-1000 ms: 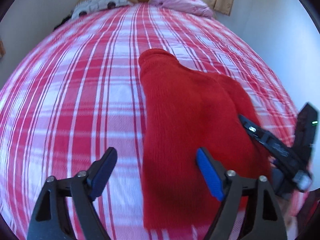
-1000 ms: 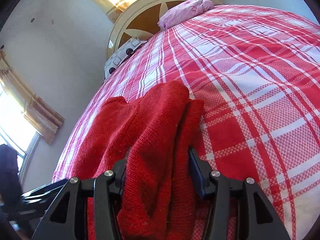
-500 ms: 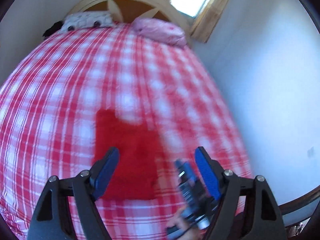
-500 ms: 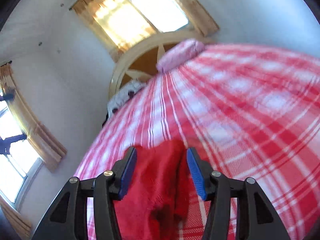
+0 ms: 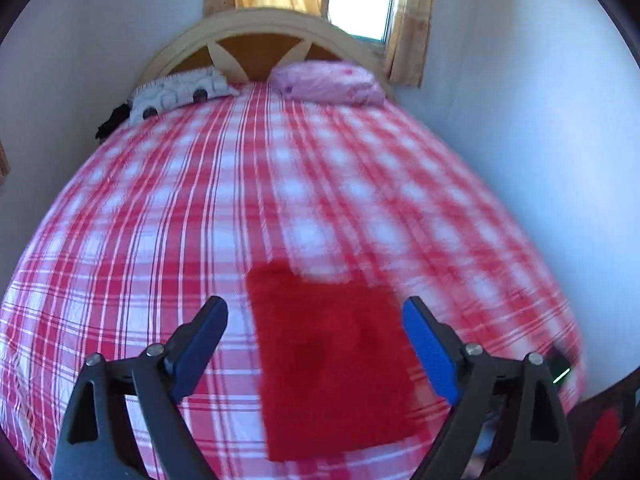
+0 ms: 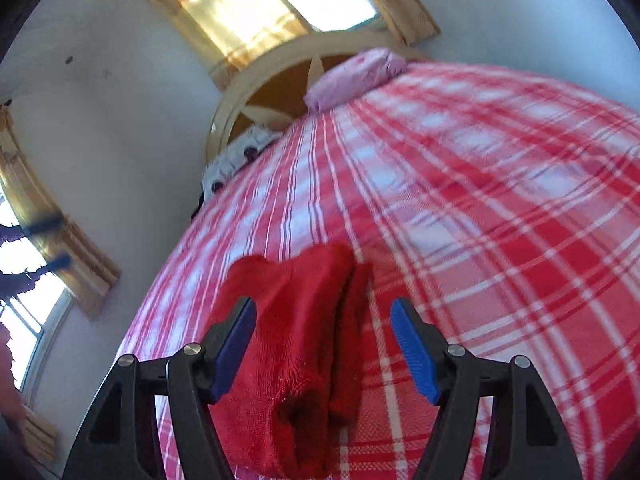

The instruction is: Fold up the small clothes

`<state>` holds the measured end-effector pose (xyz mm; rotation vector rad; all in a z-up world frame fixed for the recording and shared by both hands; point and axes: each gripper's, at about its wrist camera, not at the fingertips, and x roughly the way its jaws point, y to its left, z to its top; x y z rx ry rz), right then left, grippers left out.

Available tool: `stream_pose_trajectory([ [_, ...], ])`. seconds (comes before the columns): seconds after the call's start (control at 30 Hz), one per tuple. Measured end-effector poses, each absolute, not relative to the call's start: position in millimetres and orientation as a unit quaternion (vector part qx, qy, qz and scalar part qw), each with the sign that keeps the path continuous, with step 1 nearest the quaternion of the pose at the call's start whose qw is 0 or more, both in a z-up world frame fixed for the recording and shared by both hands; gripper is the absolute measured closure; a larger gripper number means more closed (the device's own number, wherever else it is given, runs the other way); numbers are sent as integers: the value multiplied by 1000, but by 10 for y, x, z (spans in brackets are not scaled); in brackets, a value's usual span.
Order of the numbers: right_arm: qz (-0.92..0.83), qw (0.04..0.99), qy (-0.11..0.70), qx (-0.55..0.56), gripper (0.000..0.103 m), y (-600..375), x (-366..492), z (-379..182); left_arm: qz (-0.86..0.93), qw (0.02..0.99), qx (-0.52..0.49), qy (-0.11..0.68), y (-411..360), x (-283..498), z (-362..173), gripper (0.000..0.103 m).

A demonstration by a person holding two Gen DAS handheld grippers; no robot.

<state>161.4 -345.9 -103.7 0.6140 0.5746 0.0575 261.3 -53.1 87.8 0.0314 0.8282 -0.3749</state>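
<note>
Sunlit through curtained windows, the bedroom held a bed covered in a red-and-white checked blanket (image 5: 168,216), with an arched wooden headboard (image 5: 256,48) at its far end. Against the headboard lay a pink pillow (image 5: 328,82) and a white pillow with dark spots (image 5: 176,92). No containers appeared in either view. A folded red knitted garment (image 5: 332,360) lay flat on the blanket near the bed's near edge. The left gripper (image 5: 316,344) hung above it, jaws wide and opening, nothing between them. The right gripper (image 6: 324,344) was likewise opening over the garment without pressing it. Only the right view showed the stacked folded layers at the garment's edge and a second window (image 6: 24,280) on the side wall.
</note>
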Motion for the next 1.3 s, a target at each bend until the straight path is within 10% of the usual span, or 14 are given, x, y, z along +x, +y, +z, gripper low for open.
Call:
stream_pose_trajectory([
  [0.2, 19, 906, 321, 276, 32, -3329, 2025, -1288, -159, 880, 26, 447, -249, 2935, -337, 11],
  [0.57, 34, 894, 365, 256, 32, -3150, 2325, -1654, -190, 849, -21, 492, -516, 3191, -930, 0],
  [0.63, 58, 893, 366, 255, 55, -3104, 2337, -1651, -196, 842, -47, 500, -480, 3216, -986, 0],
  [0.73, 53, 897, 367, 242, 59, -3040, 2340, -1615, -247, 834, -74, 488, -495, 3170, -953, 39],
  [0.9, 30, 904, 352, 239, 66, -2965, 2236, -1521, -230, 853, -30, 467, -630, 3011, -780, 55],
  [1.3, 33, 931, 288, 223, 75, -2477, 1762, -1145, -167, 893, 31, 417, -392, 2636, -454, 62],
])
